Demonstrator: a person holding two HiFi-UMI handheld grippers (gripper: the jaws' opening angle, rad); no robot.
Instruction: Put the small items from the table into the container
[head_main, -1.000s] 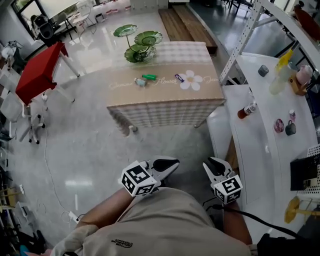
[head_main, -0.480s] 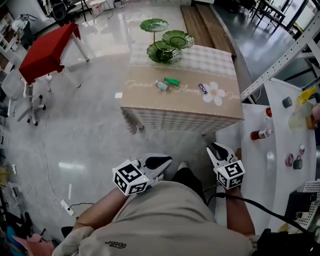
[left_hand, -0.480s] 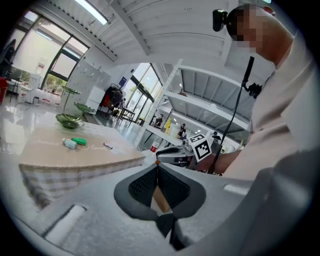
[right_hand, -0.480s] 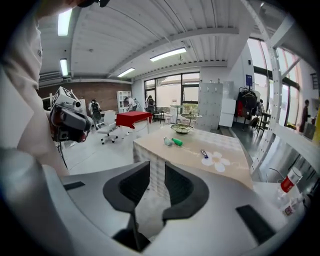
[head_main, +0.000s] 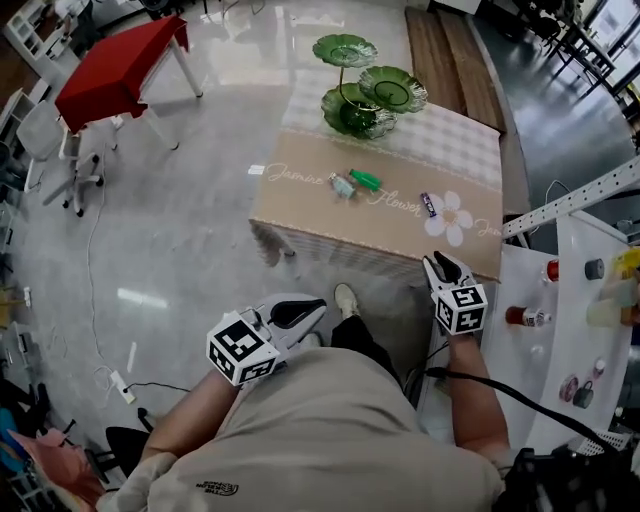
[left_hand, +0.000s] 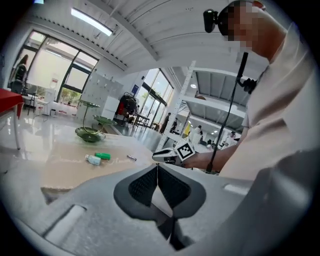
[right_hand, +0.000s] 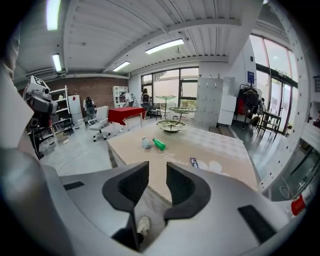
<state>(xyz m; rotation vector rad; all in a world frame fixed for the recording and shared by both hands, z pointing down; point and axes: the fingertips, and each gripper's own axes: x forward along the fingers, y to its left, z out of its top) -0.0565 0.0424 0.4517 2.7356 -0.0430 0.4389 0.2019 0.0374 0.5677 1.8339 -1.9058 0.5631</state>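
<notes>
On the beige-clothed table (head_main: 330, 220) lie a green item (head_main: 366, 180), a pale little bottle (head_main: 342, 186) and a small dark bar (head_main: 430, 205). Behind them stands a green tiered dish stand (head_main: 364, 92). My left gripper (head_main: 312, 308) hangs over the floor short of the table, shut and empty (left_hand: 158, 170). My right gripper (head_main: 437, 264) is at the table's near right edge. Its jaws (right_hand: 157, 175) are opening with nothing between them. In the right gripper view the green item (right_hand: 159, 144), bottle (right_hand: 145, 143) and bar (right_hand: 194, 162) lie ahead.
A white counter (head_main: 585, 340) with bottles and small cups runs along the right, beside a metal rack post (head_main: 575, 195). A red table (head_main: 120, 70) and a white chair (head_main: 60, 165) stand far left. Cables lie on the floor at the left.
The person has walked toward the table, which now lies nearer. Both grippers moved forward; the right one has come up to the table's near edge.
</notes>
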